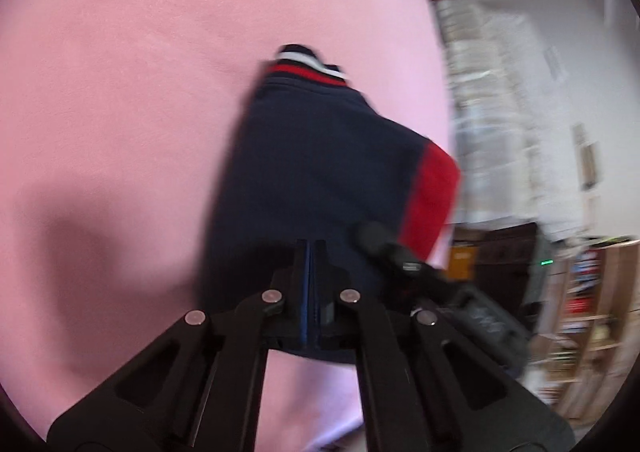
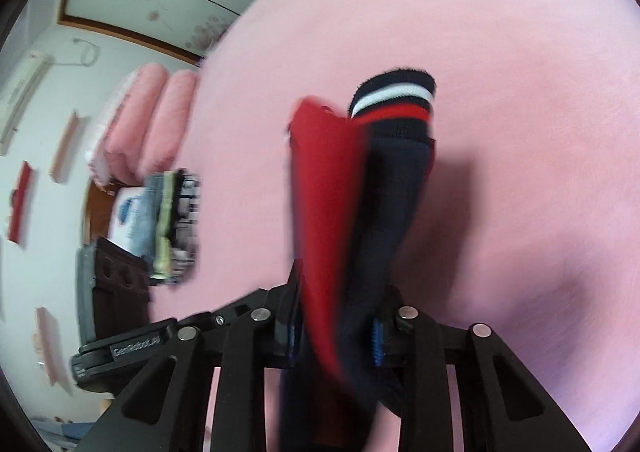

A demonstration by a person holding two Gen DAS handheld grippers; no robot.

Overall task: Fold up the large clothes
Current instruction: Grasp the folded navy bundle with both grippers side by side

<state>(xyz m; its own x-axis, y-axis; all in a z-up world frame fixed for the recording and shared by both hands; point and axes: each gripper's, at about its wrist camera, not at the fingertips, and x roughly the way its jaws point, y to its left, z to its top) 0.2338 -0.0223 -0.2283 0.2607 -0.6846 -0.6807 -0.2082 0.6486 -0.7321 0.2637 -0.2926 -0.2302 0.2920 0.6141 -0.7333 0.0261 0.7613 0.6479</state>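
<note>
Hanging between the two tools, the navy sweater with its red panel and striped cuff fills the middle of both wrist views, lifted over the pink bedsheet. The left gripper has its jaws pressed together on a navy edge low in the centre of its frame. The right gripper is clamped around a thicker bunch of red and navy layers, so its blue pads stand somewhat apart with cloth packed between them. Both views are smeared, which suggests the garment is being carried or swung; I judge the step to be laying it out or turning a fold over.

To do that well, both grips should stay level and the held edge taut, so the cuff touches the sheet first and the body follows flat. The bunch in the right tool looks uneven; it may drop creased unless spread. A stack of folded clothes sits at middle left of the right view, well apart.
</note>
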